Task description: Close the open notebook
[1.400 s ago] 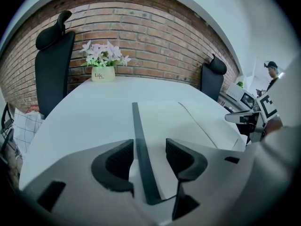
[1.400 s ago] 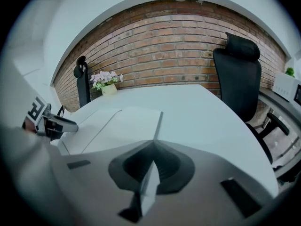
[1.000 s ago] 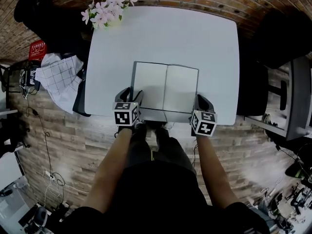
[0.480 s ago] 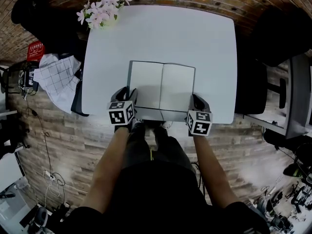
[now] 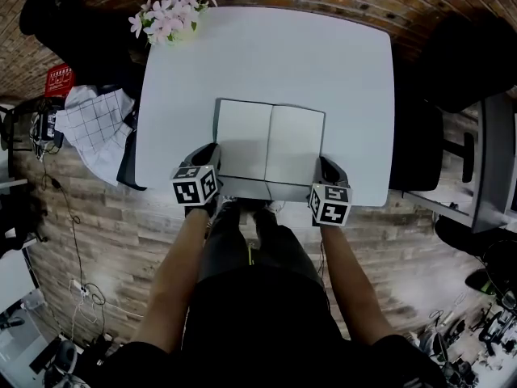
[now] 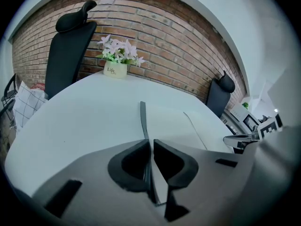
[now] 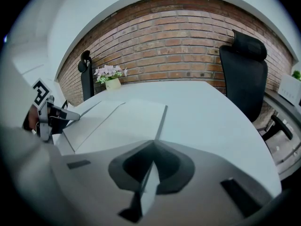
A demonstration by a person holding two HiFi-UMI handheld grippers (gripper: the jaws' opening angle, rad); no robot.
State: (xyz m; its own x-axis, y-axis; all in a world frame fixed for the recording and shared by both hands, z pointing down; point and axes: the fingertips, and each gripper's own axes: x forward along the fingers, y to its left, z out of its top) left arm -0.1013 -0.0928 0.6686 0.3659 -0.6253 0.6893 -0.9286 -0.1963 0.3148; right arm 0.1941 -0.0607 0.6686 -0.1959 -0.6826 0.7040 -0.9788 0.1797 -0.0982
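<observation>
So: the open dark-covered notebook (image 5: 271,142) lies flat with blank pages up, on the near half of the square white table (image 5: 266,63), centre of the head view. The left gripper (image 5: 215,150) is on its lower-left corner and the right gripper (image 5: 324,162) on its lower-right corner, so the book spans the gap between them.

The left gripper's jaws have just been closing and are now pinched on the notebook's left cover edge. In the left gripper view that dark edge runs down the frame into the slit between the black pads (image 6: 130,166), with almost no gap. The right gripper's jaws are clamped together on the right cover edge, and a thin pale sheet passes between them in its own view.

Pose: both bare forearms (image 5: 182,265) come up from the bottom of the head view, roughly parallel. The grippers tip down and forward over the table's near edge, with the marker cubes (image 5: 194,186) on top.

View differences:
- The head view hides both pinch points under the gripper bodies; only the gripper views show them.
- Each gripper view catches the other gripper at its frame edge.
- The pot of pink-white flowers (image 5: 174,18) sits at the table's upper-left corner. Its cream side shows only in the gripper views.
- The black office chairs (image 7: 242,74) against the red brick wall (image 7: 178,36) read clearly there; from the head view they are just dark masses.
</observation>
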